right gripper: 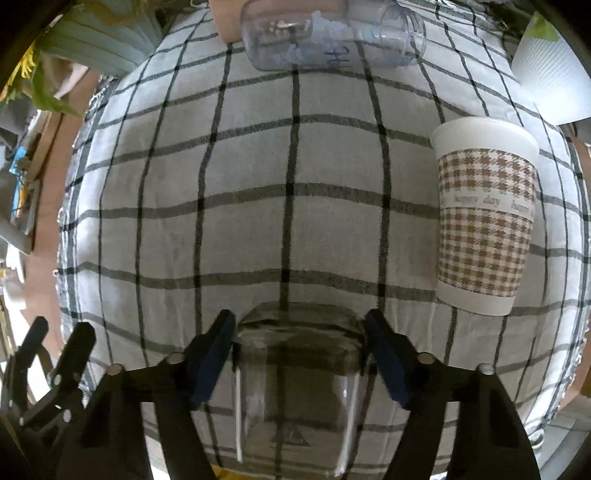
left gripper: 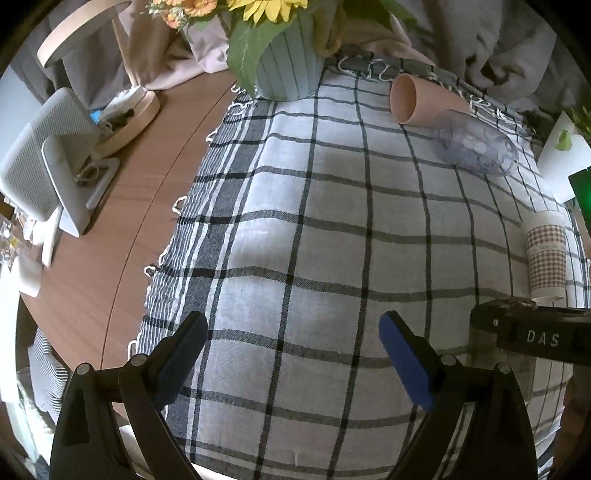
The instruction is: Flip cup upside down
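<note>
A clear square plastic cup (right gripper: 295,373) sits between the fingers of my right gripper (right gripper: 300,363), which is closed on its sides just above the checked cloth (right gripper: 295,206). Its base points away from the camera. The same cup shows faintly in the left wrist view (left gripper: 495,354) under the right gripper's black body (left gripper: 535,332). My left gripper (left gripper: 293,363) is open and empty over the cloth (left gripper: 295,229), to the left of the cup.
A houndstooth paper cup (right gripper: 484,218) stands upright at right, also in the left wrist view (left gripper: 546,254). A clear cup (right gripper: 332,33) and a pink cup (left gripper: 417,98) lie on their sides at the far edge. A blue vase with flowers (left gripper: 286,62) stands far left.
</note>
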The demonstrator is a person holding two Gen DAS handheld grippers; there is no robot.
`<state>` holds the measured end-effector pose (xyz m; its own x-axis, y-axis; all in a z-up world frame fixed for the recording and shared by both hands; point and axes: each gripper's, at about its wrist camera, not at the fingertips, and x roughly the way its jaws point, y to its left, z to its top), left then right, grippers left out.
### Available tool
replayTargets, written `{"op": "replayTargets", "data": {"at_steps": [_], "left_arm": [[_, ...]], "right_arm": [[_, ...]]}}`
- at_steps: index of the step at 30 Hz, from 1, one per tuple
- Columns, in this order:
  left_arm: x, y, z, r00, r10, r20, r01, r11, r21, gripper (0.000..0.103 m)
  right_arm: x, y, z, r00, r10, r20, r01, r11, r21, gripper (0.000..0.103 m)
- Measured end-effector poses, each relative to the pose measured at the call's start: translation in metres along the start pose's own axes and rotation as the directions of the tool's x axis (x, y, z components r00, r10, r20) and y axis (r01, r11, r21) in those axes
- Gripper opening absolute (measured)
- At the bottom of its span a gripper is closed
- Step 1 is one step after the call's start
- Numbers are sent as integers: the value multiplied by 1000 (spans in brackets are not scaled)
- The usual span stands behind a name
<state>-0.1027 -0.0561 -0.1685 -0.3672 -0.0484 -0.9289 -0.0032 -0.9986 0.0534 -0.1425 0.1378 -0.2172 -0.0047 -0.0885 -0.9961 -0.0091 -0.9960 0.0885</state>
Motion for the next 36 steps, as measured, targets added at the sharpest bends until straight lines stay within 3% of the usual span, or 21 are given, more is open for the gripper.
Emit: {"op": "replayTargets", "data": {"at_steps": [8, 9, 20, 36], "left_arm": [[-18, -1, 2, 999, -23, 43, 23, 1000, 0, 95], [-20, -1, 2, 998, -31, 46, 31, 1000, -2, 95], [-30, -6, 4, 996, -48, 73, 48, 999, 2, 95], [-23, -9, 7, 996, -52, 68, 53, 998, -18, 95]], "right_arm": [[-41, -1, -40, 995, 47, 93, -47, 999, -8, 68], [-48, -1, -45, 990, 29, 137, -50, 987, 154, 67], [-95, 1, -48, 958, -63, 280, 24, 990, 139, 66], [-78, 0, -37, 971, -106, 213, 78, 987, 137, 66]]}}
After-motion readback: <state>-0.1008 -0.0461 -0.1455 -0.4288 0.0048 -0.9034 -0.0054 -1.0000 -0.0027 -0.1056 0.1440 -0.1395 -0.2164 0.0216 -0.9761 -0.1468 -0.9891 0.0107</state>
